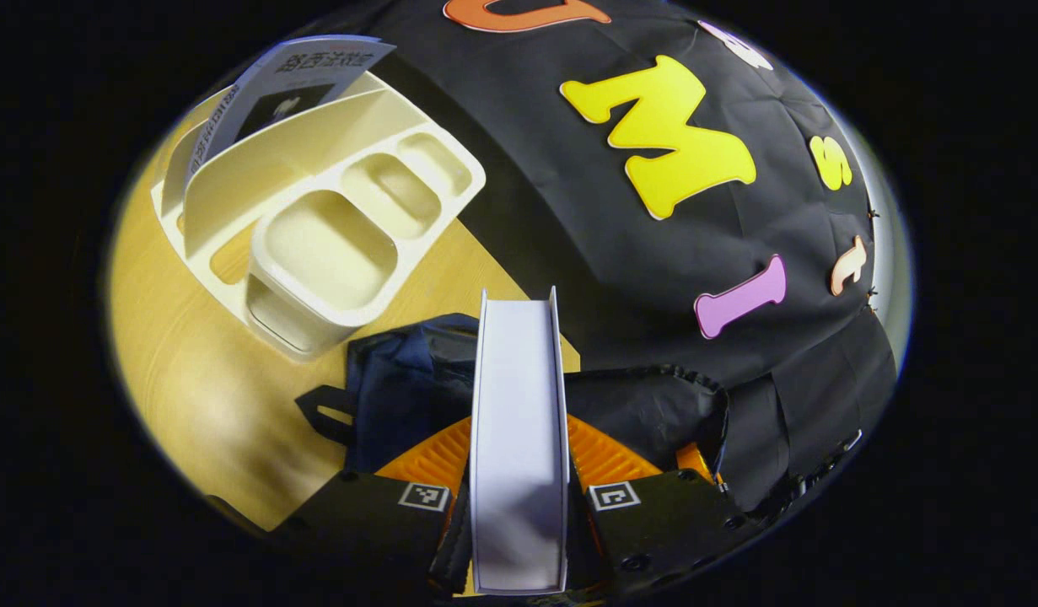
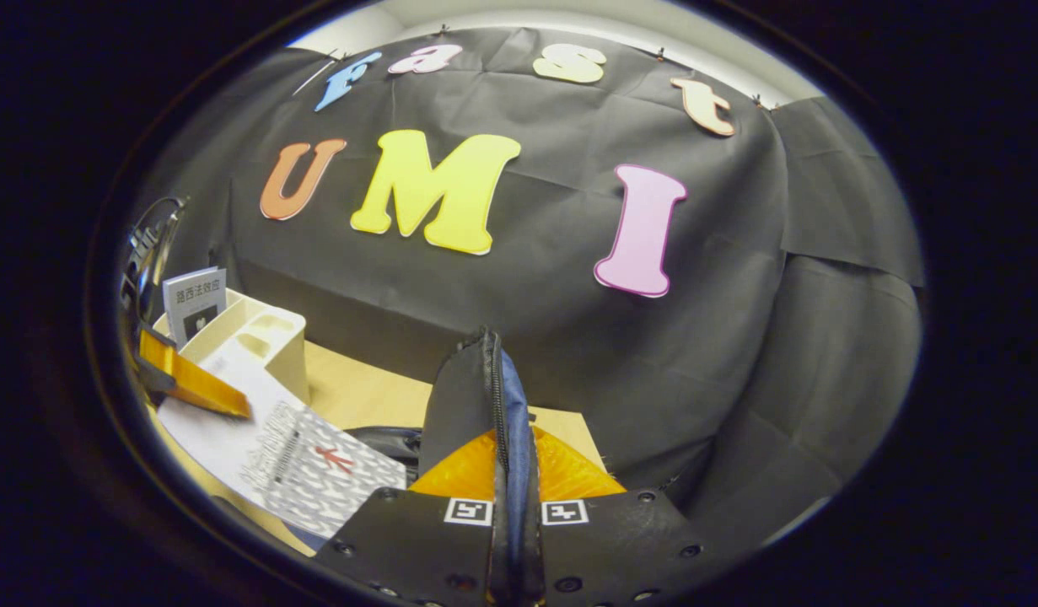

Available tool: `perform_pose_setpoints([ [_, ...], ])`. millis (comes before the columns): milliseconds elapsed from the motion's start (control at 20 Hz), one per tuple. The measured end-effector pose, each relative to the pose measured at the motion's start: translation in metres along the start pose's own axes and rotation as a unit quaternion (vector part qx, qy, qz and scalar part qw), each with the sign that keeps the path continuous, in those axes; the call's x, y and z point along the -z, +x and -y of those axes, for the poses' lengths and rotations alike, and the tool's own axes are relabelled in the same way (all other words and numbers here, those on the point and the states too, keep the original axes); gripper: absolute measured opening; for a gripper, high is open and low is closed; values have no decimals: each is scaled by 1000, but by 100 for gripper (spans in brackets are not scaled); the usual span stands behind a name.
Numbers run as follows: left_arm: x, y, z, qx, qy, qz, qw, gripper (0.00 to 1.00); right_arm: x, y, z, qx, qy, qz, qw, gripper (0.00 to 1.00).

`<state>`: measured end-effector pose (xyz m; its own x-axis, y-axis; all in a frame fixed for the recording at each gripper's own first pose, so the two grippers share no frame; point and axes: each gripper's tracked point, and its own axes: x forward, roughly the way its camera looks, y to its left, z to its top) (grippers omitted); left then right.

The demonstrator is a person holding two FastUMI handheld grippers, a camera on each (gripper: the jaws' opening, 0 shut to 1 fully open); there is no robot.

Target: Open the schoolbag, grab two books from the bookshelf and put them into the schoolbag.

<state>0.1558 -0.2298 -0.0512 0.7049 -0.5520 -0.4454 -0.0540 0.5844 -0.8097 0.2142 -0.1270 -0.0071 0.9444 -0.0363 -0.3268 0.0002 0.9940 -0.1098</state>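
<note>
- Above the schoolbag (image 1: 409, 396), just beside the bookshelf (image 1: 316, 228): white-edged book (image 1: 519, 438) pinched edge-on between left gripper (image 1: 519, 497) fingers, shut on its covers.
- Likely stiff, light, slick-covered; best held near the spine.
- At the schoolbag's zipped rim (image 2: 485, 396): right gripper (image 2: 514, 514) fingers clamped on soft, floppy dark fabric.
- Second book (image 1: 291, 84) upright in the bookshelf on the worktop (image 1: 198, 379).
</note>
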Motion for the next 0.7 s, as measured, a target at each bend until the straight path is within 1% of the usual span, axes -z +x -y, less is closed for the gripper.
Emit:
perform_pose_setpoints([
  [50,4,10,1,-2,-1,-3,1000,46,-1,0,-1,-2,-1,2,1000,6],
  [250,25,47,11,11,-14,-25,1000,46,-6,-2,-4,-6,-3,8,1000,7],
  [350,42,66,2,0,-19,-44,999,46,-8,-3,-8,-9,-5,10,1000,7],
  [400,51,70,0,1,-19,-47,999,46,-10,-4,-10,-12,-9,12,1000,9],
  [450,55,75,0,4,-10,-43,999,46,-12,-4,-13,-16,-10,14,1000,7],
  [600,69,87,2,14,30,-16,999,46,-19,-7,-20,-26,-15,24,999,7],
  [700,78,96,5,20,43,-3,999,47,-23,-9,-25,-32,-16,34,999,6],
])
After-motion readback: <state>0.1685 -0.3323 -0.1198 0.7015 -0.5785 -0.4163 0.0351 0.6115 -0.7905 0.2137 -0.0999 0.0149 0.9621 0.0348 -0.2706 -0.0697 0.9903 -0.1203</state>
